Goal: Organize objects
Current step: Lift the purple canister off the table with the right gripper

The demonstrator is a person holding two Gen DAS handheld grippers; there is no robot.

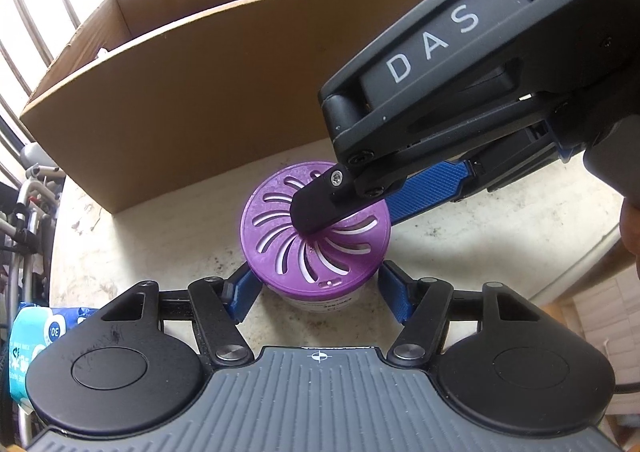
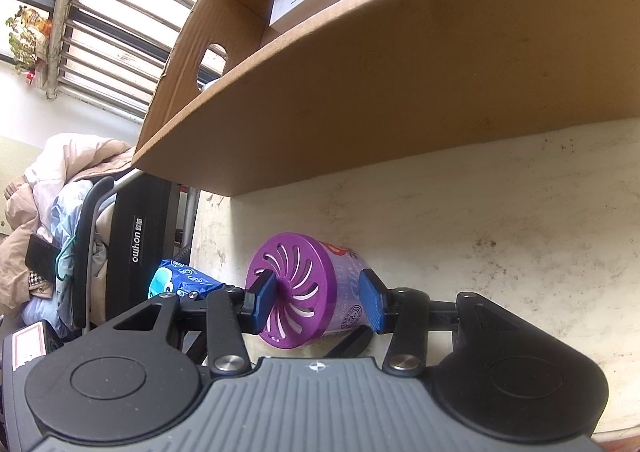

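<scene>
Through my left wrist camera, the purple air freshener stood upright on the table before the cardboard box, my left gripper straddling its base, pads apart; through the right, my right gripper spanned lid and side, contact unclear.

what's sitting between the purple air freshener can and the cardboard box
Nothing: in the left wrist view, only bare, stained tabletop separates the purple air freshener can from the cardboard box. The right wrist view agrees.
</scene>
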